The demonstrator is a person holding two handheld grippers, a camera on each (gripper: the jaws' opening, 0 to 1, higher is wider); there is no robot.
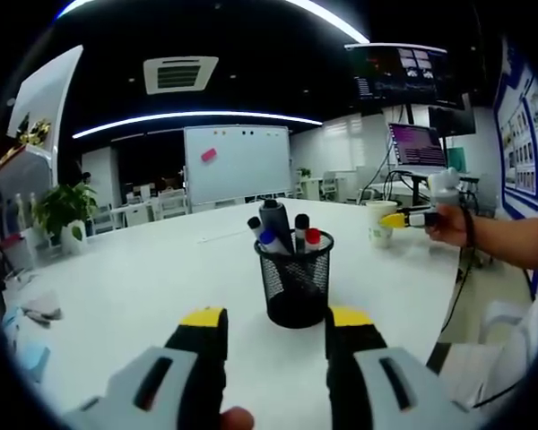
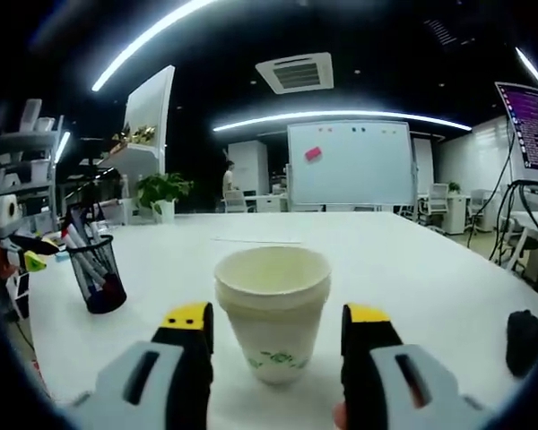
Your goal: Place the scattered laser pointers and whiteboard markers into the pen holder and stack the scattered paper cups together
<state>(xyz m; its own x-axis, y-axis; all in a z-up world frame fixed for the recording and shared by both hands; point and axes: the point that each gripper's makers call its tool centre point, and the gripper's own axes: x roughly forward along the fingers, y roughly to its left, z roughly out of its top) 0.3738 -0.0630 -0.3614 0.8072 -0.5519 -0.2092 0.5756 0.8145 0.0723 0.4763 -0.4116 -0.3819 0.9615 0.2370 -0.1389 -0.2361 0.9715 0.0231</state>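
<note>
In the left gripper view, the left tongs (image 1: 274, 322) stand spread apart with nothing between them, their yellow-tipped jaws flanking the near side of the black mesh pen holder (image 1: 294, 282), which stands upright on the white worktop (image 1: 143, 278) just beyond them. Out of the pen holder stick several whiteboard markers (image 1: 287, 231), with grey, blue, black and red caps, leaning a little off vertical. Beyond the pen holder, against the far wall, stands a whiteboard (image 1: 238, 163) with a pink note on it. To the right of the pen holder and farther along the worktop, the stacked paper cups (image 1: 380, 223) stand upright, and the right tongs (image 1: 405, 219) reach in beside them from a person's hand (image 1: 448, 224). In the right gripper view, the pen holder (image 2: 97, 273) sits well to the left of the paper cups (image 2: 272, 309), markers (image 2: 79, 244) angled out of it. The cups are nested one inside another, upright, with a green print low on the outer wall. The right tongs (image 2: 276, 330) are released, one jaw on either side of the cups with a gap showing at each side. A small dark object (image 2: 524, 340) lies on the worktop (image 2: 412, 269) well to the right of the cups; it is too blurred to name.
</note>
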